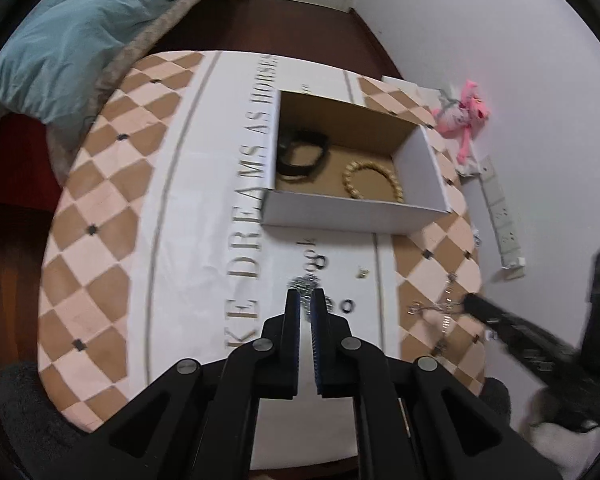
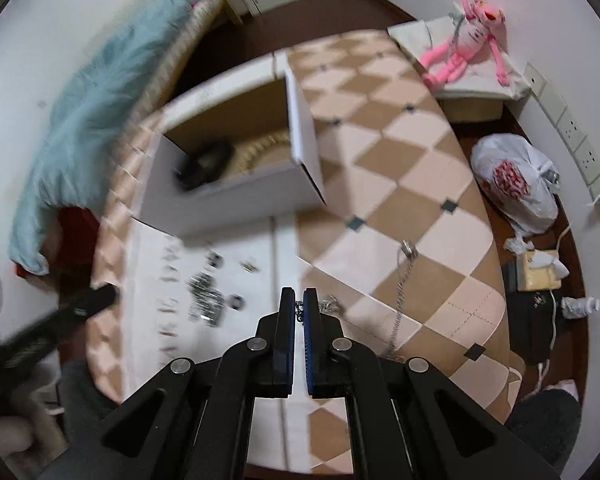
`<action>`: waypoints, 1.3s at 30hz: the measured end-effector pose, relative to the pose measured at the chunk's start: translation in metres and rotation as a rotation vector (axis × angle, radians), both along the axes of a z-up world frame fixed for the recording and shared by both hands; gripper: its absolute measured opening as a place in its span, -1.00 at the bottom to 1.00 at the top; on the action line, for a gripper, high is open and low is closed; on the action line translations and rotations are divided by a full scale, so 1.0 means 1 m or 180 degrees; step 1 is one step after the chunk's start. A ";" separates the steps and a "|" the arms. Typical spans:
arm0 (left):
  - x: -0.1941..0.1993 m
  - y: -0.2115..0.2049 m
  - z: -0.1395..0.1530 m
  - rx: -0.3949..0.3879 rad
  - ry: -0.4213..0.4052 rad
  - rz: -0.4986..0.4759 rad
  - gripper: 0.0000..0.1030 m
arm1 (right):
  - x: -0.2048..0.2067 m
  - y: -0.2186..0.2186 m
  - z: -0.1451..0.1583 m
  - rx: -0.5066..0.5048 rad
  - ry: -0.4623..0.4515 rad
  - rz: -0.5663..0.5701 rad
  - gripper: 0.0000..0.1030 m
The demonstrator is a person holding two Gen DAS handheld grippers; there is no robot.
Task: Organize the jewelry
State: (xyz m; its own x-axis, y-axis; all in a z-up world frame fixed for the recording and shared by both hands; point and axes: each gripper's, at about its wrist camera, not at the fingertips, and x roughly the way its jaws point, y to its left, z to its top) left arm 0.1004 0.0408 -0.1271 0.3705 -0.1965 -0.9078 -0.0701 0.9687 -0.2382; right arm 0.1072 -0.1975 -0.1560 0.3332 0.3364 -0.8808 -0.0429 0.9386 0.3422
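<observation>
Where tablecloth spreads, box stands beyond rings.

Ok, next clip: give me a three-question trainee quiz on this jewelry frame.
1. True or false: the box already holds a gold bracelet and a black band.
2. What is the left gripper closed on?
A. silver chain pile
B. gold bracelet
C. pink toy
3. Fill in: the right gripper pinches a silver ____, which trails over the checkered cloth.

Key: 1 true. 2 A, the chain pile sits at its fingertips. 3 necklace.
</observation>
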 end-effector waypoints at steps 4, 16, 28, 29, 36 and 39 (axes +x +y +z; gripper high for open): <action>0.001 0.002 -0.011 0.0163 0.0029 -0.0029 -0.40 | 0.000 0.004 0.011 0.0020 -0.0086 0.0036 -0.93; 0.004 -0.036 -0.077 0.0186 0.0459 -0.0139 0.21 | -0.006 -0.007 -0.039 -0.0125 0.0161 -0.0153 -1.00; 0.010 -0.060 -0.082 0.0460 0.0247 -0.0395 -0.75 | -0.002 -0.021 -0.055 0.0211 0.0360 -0.0182 -0.76; 0.008 -0.057 -0.081 0.0456 0.0247 -0.0381 -0.75 | -0.001 -0.016 -0.055 0.0158 0.0349 -0.0127 -0.75; -0.016 -0.021 -0.069 0.0391 0.0225 -0.0243 -0.75 | -0.005 0.025 -0.066 -0.0540 0.0306 0.0301 0.13; -0.024 -0.012 -0.064 0.0371 0.0208 -0.0208 -0.75 | -0.011 0.033 -0.073 -0.0857 0.0209 0.0356 -0.43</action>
State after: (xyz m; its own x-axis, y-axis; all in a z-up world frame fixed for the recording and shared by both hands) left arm 0.0769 0.0285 -0.1908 0.2998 -0.1100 -0.9476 -0.0174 0.9925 -0.1208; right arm 0.0965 -0.1643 -0.2288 0.2464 0.1191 -0.9618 -0.1372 0.9867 0.0871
